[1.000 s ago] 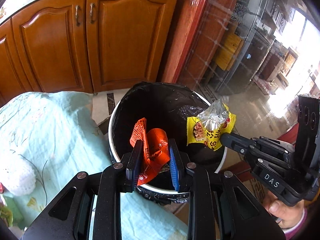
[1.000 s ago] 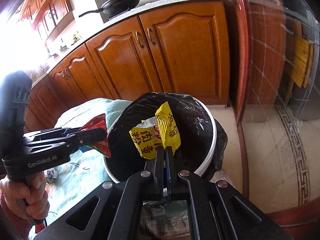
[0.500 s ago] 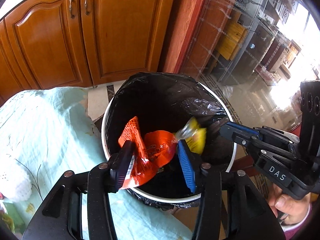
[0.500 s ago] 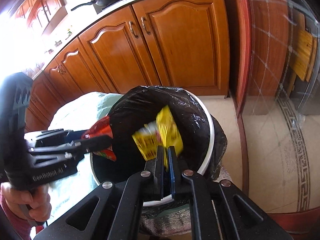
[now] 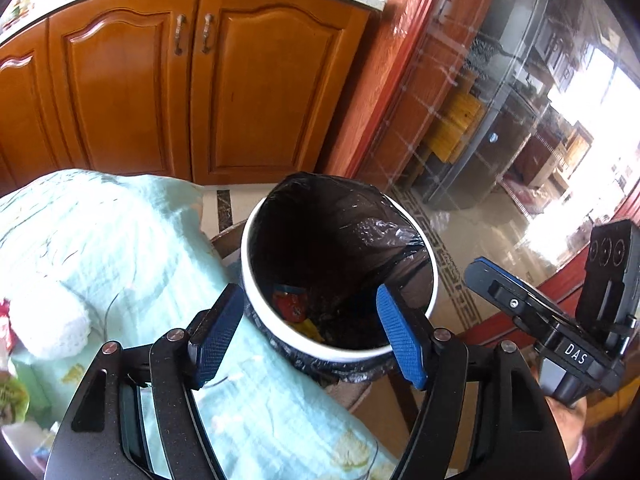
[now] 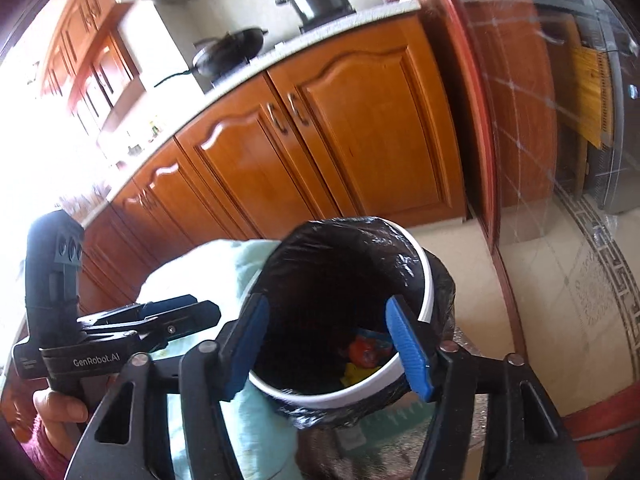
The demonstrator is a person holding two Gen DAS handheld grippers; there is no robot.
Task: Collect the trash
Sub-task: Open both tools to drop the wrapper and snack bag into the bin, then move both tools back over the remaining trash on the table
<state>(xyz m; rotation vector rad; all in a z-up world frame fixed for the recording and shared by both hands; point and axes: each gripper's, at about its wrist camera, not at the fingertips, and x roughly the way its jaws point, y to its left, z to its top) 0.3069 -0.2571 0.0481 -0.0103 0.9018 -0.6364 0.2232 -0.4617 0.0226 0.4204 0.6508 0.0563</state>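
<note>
A white trash bin (image 5: 334,354) lined with a black bag stands beside the table; it also shows in the right wrist view (image 6: 427,280). An orange-red wrapper (image 5: 289,303) and a yellow wrapper (image 5: 310,329) lie at its bottom, and both show in the right wrist view, orange (image 6: 364,350) and yellow (image 6: 354,373). My left gripper (image 5: 310,336) is open and empty above the bin's near rim. My right gripper (image 6: 332,346) is open and empty above the bin.
A table with a light green cloth (image 5: 100,240) lies left of the bin, with a white crocheted item (image 5: 48,320) and more wrappers (image 5: 10,396) at its left edge. Wooden cabinets (image 5: 160,80) stand behind. A glass partition (image 5: 500,100) is to the right.
Both grippers opened and let go of their wrappers, which dropped to the bottom of the bin. Both grippers have pulled up and back from the bin.
</note>
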